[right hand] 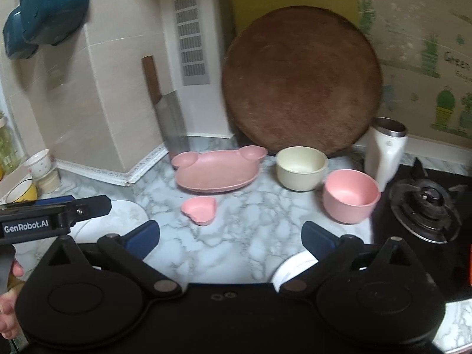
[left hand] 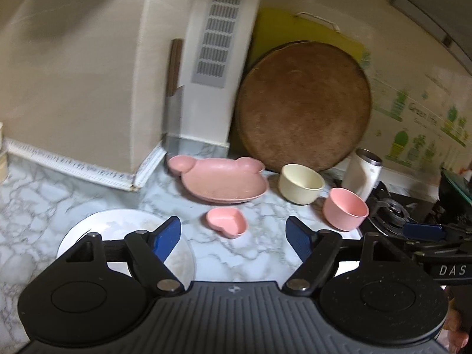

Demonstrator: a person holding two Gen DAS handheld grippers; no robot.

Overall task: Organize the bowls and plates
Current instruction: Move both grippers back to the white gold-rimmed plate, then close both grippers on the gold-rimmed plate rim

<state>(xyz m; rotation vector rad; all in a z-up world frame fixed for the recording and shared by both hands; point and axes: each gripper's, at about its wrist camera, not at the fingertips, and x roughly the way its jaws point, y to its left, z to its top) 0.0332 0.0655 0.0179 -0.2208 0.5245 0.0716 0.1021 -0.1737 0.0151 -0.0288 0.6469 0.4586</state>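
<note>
My left gripper (left hand: 233, 236) stands open over the marble counter with nothing between its fingers. Its left finger hangs above a white plate (left hand: 118, 227). Beyond it lie a small pink heart dish (left hand: 227, 221), a pink bear-shaped plate (left hand: 224, 180), a cream bowl (left hand: 301, 183) and a pink bowl (left hand: 345, 209). My right gripper (right hand: 230, 239) is open too and empty. A second white plate (right hand: 295, 265) lies under its right finger. The heart dish (right hand: 199, 209) sits just ahead of it. The left gripper (right hand: 85, 202) shows at the left edge, above the first white plate (right hand: 124, 215).
A round wooden board (right hand: 301, 79) and a yellow-green cutting board (right hand: 295, 0) lean on the back wall. A cleaver (right hand: 171, 118) stands in the corner. A white flask (right hand: 383, 153) and a gas burner (right hand: 427, 206) are at the right. Cups (right hand: 38, 165) stand at the far left.
</note>
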